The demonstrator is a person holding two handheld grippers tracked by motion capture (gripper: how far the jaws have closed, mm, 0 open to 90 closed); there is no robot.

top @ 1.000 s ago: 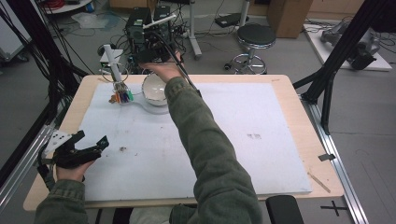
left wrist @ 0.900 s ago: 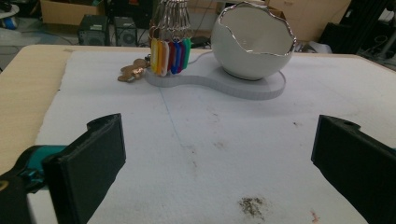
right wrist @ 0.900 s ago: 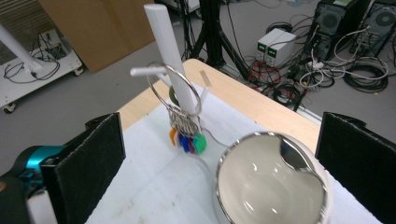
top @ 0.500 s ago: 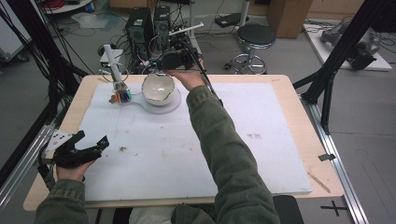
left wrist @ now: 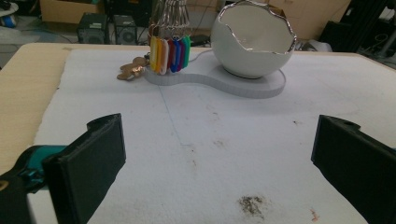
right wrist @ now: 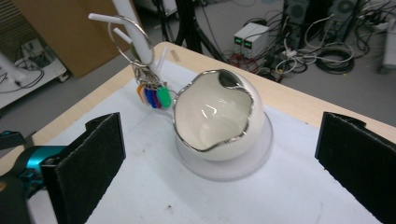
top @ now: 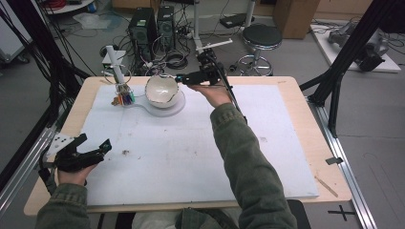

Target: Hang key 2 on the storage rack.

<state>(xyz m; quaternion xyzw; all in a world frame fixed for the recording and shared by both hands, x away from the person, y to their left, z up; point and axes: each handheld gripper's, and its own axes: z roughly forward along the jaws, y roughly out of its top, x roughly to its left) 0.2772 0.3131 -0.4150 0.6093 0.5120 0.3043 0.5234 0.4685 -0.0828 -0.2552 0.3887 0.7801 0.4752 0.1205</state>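
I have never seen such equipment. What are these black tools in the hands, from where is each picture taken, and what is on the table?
No robot is here. A person holds a hand-held two-jaw gripper in each hand. One picture comes from a fixed camera above the table; the other two come from cameras riding on the grippers, so the black jaws rise from the bottom of those pictures.

The left gripper rests low near the table's near left corner, open, holding nothing. The right gripper is open beside the white egg-shaped bowl, holding nothing.

The bowl stands on a pale flat base. Coloured key tags hang on a ring from a white stand. Everything sits on a white sheet.
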